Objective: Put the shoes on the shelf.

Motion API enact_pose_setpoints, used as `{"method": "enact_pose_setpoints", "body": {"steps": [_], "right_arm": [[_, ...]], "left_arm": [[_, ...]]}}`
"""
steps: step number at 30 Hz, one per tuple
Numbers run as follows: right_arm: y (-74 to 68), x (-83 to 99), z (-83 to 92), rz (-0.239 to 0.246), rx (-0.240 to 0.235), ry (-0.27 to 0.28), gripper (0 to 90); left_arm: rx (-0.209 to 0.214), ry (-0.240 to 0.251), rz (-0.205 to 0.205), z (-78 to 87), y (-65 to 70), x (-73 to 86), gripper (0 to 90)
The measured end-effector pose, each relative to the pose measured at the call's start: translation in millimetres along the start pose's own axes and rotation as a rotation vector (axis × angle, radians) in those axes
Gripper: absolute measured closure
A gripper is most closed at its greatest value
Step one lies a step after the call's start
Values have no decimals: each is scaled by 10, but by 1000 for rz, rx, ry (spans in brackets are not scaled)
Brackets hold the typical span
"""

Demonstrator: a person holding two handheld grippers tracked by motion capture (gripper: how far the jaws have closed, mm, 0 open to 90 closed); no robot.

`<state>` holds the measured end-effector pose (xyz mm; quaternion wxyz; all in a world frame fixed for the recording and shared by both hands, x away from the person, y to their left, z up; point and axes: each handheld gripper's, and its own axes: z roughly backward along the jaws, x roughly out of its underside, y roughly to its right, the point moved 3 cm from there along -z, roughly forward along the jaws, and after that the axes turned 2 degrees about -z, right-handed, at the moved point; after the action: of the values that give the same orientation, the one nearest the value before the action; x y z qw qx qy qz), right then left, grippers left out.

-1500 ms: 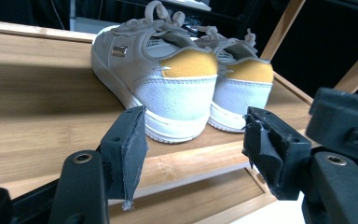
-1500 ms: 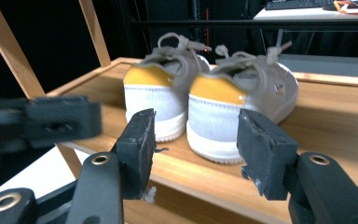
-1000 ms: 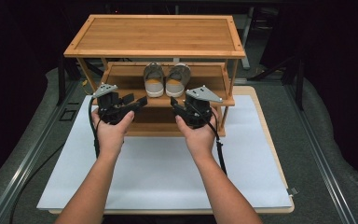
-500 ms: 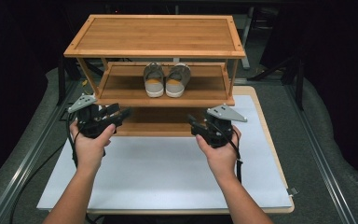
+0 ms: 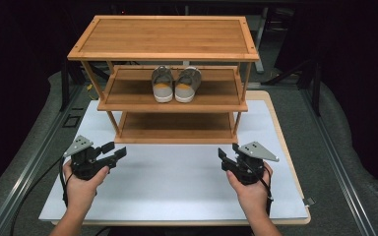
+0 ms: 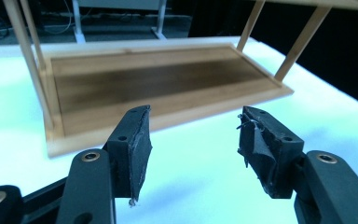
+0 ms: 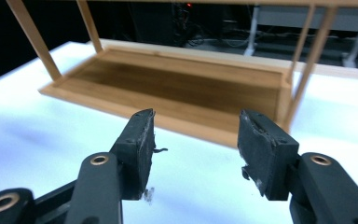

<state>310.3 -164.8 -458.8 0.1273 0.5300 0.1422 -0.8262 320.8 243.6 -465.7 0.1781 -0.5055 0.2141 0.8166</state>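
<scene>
A three-tier wooden shoe rack (image 5: 163, 37) stands at the back of a white board (image 5: 177, 179). A pair of grey shoes (image 5: 175, 84) sits on its middle shelf, heels toward me. My left gripper (image 5: 114, 150) is low over the board at the front left, open and holding nothing; its jaws have just been closing a little. At the front right my right gripper (image 5: 228, 151) is open and holds nothing too. In the left gripper view the gripper (image 6: 193, 116) faces the bare bottom shelf (image 6: 158, 79). In the right gripper view the gripper (image 7: 196, 116) also faces that shelf (image 7: 182, 88).
The rack's thin legs (image 7: 308, 60) rise at the shelf corners. The white board lies on a wooden tabletop (image 5: 280, 118) with dark floor and metal rails (image 5: 34, 157) on both sides. Bare board stretches between the two grippers.
Both hands have drawn back from the rack's front toward me, spread apart to the left and right, and sunk closer to the board. The shoes and rack have not moved.
</scene>
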Motion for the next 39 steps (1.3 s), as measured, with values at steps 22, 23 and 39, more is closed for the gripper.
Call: {"method": "enact_pose_setpoints", "body": {"steps": [22, 23, 39], "right_arm": [[49, 718, -92, 49, 2, -77, 451], [47, 736, -103, 70, 8, -84, 451], [19, 883, -254, 108, -11, -161, 451]], "left_arm": [[41, -121, 18, -197, -50, 769, 434], [42, -123, 20, -210, -61, 785, 434], [3, -197, -34, -328, -84, 922, 430]]}}
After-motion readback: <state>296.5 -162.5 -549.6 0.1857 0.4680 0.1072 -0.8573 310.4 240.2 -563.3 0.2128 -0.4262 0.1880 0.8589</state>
